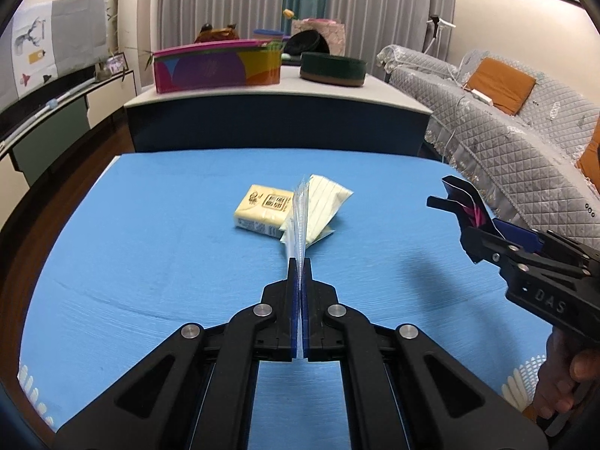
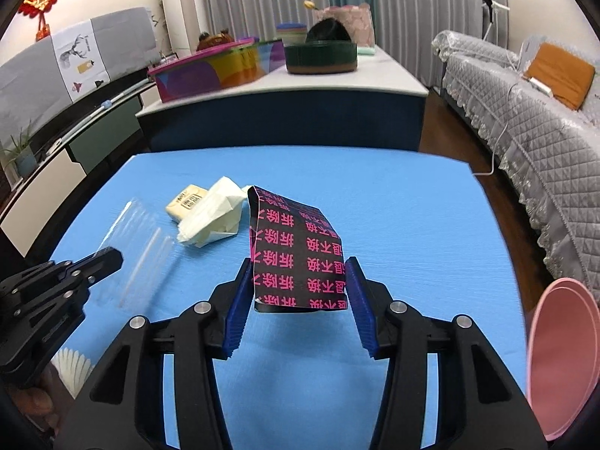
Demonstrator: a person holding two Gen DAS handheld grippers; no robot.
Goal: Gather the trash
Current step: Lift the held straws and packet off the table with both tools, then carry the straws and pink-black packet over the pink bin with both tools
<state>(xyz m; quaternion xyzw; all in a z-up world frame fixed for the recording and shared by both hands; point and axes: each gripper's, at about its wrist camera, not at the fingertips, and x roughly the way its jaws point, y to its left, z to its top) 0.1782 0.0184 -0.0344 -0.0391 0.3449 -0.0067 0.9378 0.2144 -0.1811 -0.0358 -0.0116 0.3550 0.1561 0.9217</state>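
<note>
Currently, left tool [image 1: 299, 262]: pressed together on the edge of a clear plastic bag [image 1: 300, 210], which stands up thin and edge-on from its fingertips.
Same bag, right view: see-through sheet [image 2: 138, 232] hanging off the left tool [image 2: 108, 257] above the blue worktop [image 2: 412, 217].
Right tool [image 2: 300, 281]: blue pads part-way spread, pinching a black wrapper with pink characters [image 2: 296, 251] by its two sides; the wrapper is lifted clear of the worktop.
Right tool, left view: at the right edge [image 1: 455, 197], held by a hand [image 1: 566, 382], dark wrapper showing between its fingers.
Left on worktop: yellow tissue pack [image 1: 262, 210] and crumpled cream paper [image 1: 322, 206], touching each other near the middle.
Pink bin [image 2: 562, 360]: rim at the right edge, just beside the worktop.
</note>
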